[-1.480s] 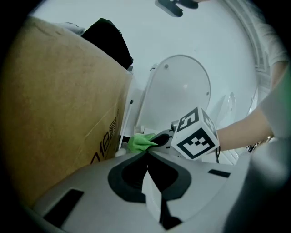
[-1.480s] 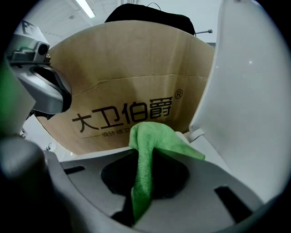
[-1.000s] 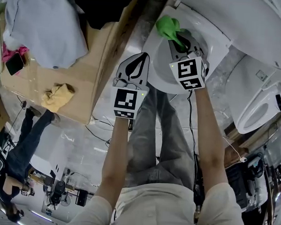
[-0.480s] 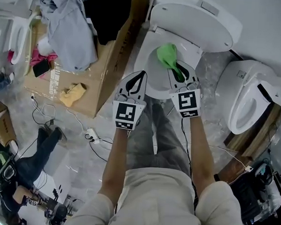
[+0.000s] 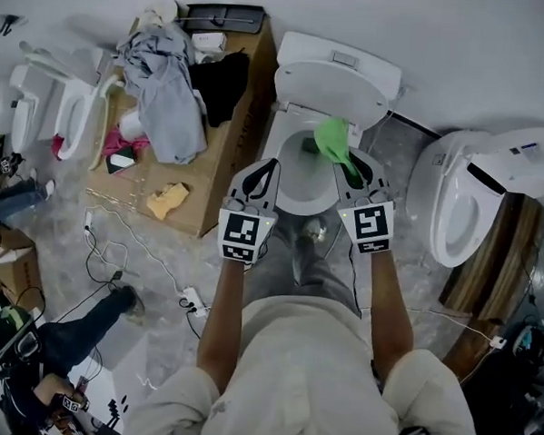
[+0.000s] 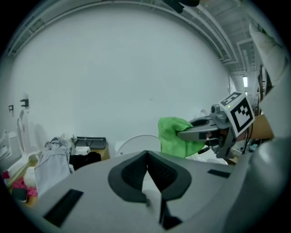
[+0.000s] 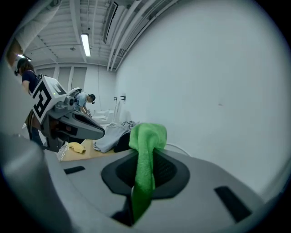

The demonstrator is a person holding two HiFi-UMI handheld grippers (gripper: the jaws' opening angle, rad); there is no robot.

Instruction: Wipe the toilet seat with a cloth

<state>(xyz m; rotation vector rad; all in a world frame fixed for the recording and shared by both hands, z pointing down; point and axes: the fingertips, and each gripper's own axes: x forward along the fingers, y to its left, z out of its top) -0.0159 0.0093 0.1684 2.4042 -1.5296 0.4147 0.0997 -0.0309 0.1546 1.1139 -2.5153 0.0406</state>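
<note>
Still pinches the green cloth (image 7: 146, 136) in the right claw (image 7: 144, 157), folds hanging down between the jaws, and keeps the left claw (image 6: 148, 154) pressed shut on nothing at about 9 o'clock of it. Holds the cloth over the toilet seat (image 5: 291, 193) at the bowl's 2 o'clock edge, nearer that side than half a second ago. Looks down from farther back than before, taking in the raised lid (image 5: 332, 79) at 12 o'clock, heaped clothes (image 5: 165, 97) at 10 o'clock and a second toilet (image 5: 454, 208) at 3 o'clock.
</note>
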